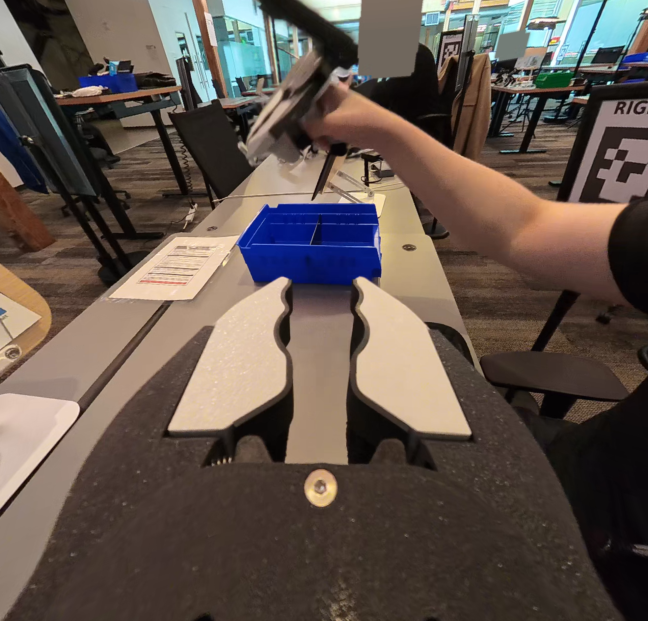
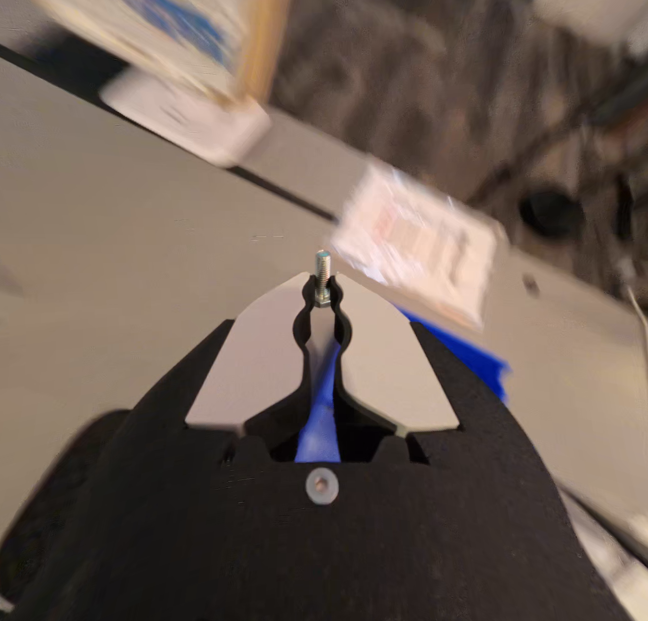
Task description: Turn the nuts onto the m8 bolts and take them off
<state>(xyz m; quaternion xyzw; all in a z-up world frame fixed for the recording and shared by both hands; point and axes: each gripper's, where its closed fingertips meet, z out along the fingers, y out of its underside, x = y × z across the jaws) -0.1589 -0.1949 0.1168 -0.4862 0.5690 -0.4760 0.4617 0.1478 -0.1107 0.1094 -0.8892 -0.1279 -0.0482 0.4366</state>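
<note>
My right gripper [image 2: 321, 281] is shut on a small silver bolt [image 2: 321, 267]. Its threaded end sticks out past the fingertips and its hex head sits between the pads. In the left wrist view that gripper [image 1: 277, 127] is held high in the air by a person's hand, above and behind the blue bin [image 1: 312, 250]. My left gripper [image 1: 321, 285] is open and empty, low over the grey table, just in front of the bin. The bin has dividers; its contents are hidden. No nut is visible.
A laminated paper sheet [image 1: 175, 267] lies left of the bin, and also shows blurred in the right wrist view [image 2: 413, 246]. A white lamp base [image 1: 364, 197] and cable lie behind the bin. Chairs and desks stand around. A black chair seat [image 1: 547, 376] is at the right. One gripper's finger ends stand about 30 cm off the other's.
</note>
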